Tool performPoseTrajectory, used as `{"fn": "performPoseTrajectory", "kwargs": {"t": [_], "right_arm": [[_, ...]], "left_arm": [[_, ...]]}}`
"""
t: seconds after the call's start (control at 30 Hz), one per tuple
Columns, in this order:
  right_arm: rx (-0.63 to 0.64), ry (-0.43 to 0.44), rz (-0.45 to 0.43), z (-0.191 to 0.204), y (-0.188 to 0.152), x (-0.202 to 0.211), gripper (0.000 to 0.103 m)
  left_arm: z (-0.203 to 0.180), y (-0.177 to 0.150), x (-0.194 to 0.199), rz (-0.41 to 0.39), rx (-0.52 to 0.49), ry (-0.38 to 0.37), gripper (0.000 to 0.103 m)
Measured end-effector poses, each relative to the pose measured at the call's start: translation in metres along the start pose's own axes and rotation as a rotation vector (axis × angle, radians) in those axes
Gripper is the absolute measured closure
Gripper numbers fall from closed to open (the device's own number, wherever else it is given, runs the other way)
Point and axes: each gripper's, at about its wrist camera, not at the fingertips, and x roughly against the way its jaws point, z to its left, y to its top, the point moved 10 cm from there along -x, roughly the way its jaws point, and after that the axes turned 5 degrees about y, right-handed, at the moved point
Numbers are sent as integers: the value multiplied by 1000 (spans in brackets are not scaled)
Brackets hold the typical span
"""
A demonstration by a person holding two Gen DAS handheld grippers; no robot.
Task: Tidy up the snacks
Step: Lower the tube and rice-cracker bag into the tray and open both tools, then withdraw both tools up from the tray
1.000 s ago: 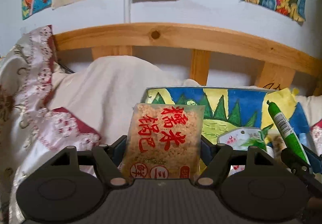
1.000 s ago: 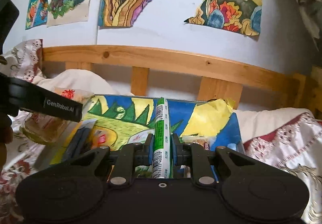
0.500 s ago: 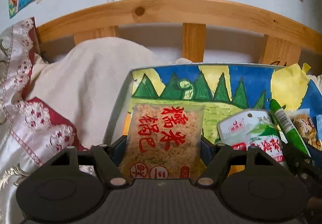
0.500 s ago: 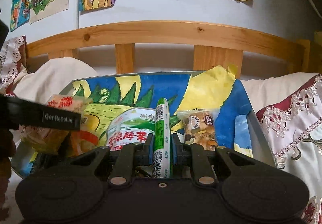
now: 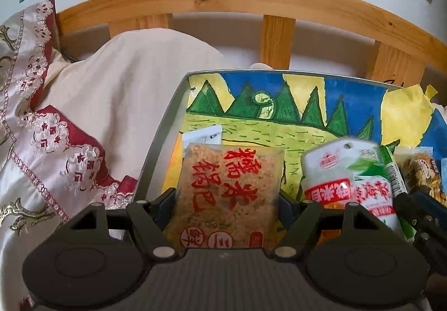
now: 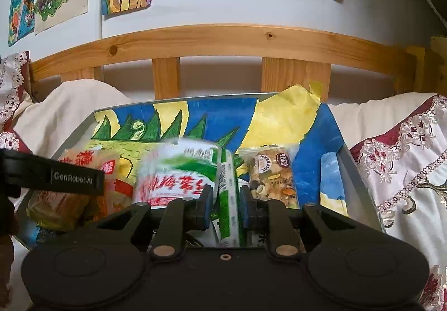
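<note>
Left wrist view: the left gripper (image 5: pixel 226 196) has its fingers (image 5: pixel 167 199) set wide around a clear packet of rice crackers with red characters (image 5: pixel 229 193), held upright over the near left part of the grey tray (image 5: pixel 164 126). The tray sits on a bed; its floor is lined with a painted sheet of green hills and blue sky (image 5: pixel 279 104). The far half of that sheet is bare, giving open room ahead. The tray's left wall runs close beside the left finger, leaving little margin there. Behind the packet a white sachet (image 5: pixel 202 136) lies flat. To the right, a white pouch with red and green print (image 5: pixel 343 171) stands just beside the packet and blocks sideways travel. Outside the tray, cream bedding (image 5: pixel 125 81) and a red-and-white embroidered cover (image 5: pixel 50 132) rise on the left; a wooden headboard rail (image 5: pixel 251 0) closes the far side.

Right wrist view: the right gripper (image 6: pixel 225 199) has narrow jaws that have just been opening slightly; a green stick-shaped snack (image 6: pixel 229 193) stands between the fingers (image 6: pixel 205 204), the pads close to it on both sides. The white pouch (image 6: pixel 178 171) crowds its left, a nut bar in clear wrap (image 6: pixel 272 174) its right. This view alone shows the tray's right wall (image 6: pixel 354 171), with bare blue sheet beside it, and the left gripper's arm (image 6: pixel 53 176) crossing at left.
</note>
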Motion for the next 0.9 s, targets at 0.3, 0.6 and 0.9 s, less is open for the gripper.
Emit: {"fn": "performPoseTrajectory", "kwargs": {"t": [0.3,0.6,0.9], "right_arm": [[-2,10,-24,1,5,6,68],[-1,2,-88,5,27,31,44],[-35,-5,-151,3,57,74,22]], "left_arm": [[-1,7,16,-50,-36,17,15],[15,25,53,-138,10,44,2],[24,35,107,-204,1,56,1]]}}
